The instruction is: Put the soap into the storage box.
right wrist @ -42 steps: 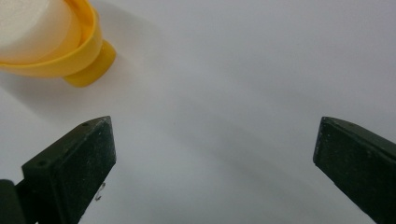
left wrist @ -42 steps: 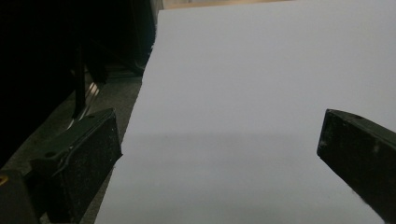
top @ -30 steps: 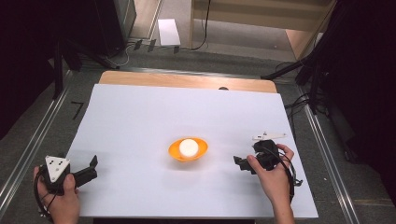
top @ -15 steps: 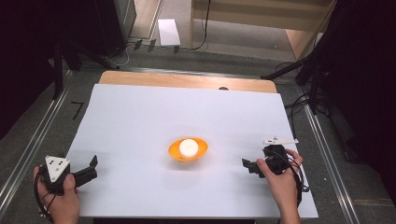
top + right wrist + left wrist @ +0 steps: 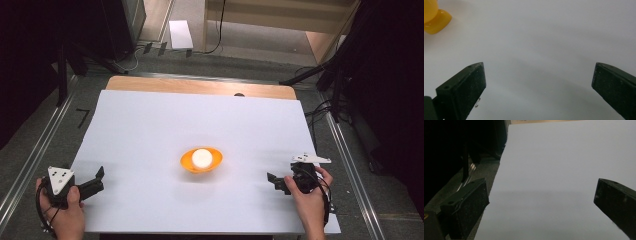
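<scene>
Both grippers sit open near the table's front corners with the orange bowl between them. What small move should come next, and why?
Probably the right gripper should ease left toward the orange bowl. It is open, holds nothing, and already points at the bowl, which shows at the upper left edge of its own view. The white ball sits in the bowl untouched. The left gripper, also open, aims across bare white sheet.

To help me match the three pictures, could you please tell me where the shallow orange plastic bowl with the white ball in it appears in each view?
High view: the orange bowl sits near the middle of the white sheet, between the two hands.
Left gripper view: no bowl here; bare white sheet between the open jaws.
Right gripper view: the bowl's edge is at the top left corner.
Shared landmark: the white sheet.
</scene>
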`<move>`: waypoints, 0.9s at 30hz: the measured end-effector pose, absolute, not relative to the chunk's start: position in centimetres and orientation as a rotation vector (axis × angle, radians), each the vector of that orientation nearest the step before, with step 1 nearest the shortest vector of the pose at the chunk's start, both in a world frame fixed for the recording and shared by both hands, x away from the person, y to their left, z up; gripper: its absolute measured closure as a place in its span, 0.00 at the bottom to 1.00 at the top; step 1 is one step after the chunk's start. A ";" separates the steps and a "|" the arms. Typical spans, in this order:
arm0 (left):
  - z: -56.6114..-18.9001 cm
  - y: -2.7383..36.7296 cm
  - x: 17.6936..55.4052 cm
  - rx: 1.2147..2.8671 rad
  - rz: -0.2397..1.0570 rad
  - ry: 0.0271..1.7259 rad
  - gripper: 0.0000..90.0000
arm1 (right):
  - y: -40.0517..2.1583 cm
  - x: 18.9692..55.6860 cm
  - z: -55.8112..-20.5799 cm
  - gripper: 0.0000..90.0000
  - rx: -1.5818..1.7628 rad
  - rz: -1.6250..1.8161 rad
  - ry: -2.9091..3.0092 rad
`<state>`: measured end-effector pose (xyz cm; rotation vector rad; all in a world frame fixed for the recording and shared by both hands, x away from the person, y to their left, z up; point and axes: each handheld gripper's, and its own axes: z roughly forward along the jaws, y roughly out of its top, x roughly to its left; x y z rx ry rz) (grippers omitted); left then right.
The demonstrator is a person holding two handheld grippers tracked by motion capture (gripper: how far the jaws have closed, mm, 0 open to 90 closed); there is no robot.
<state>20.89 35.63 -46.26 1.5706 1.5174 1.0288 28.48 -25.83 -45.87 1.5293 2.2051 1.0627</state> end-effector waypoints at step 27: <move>-46.2 35.8 20.9 1.565 1.007 1.525 0.00 | -33.2 25.4 -48.2 0.04 1.536 1.240 1.988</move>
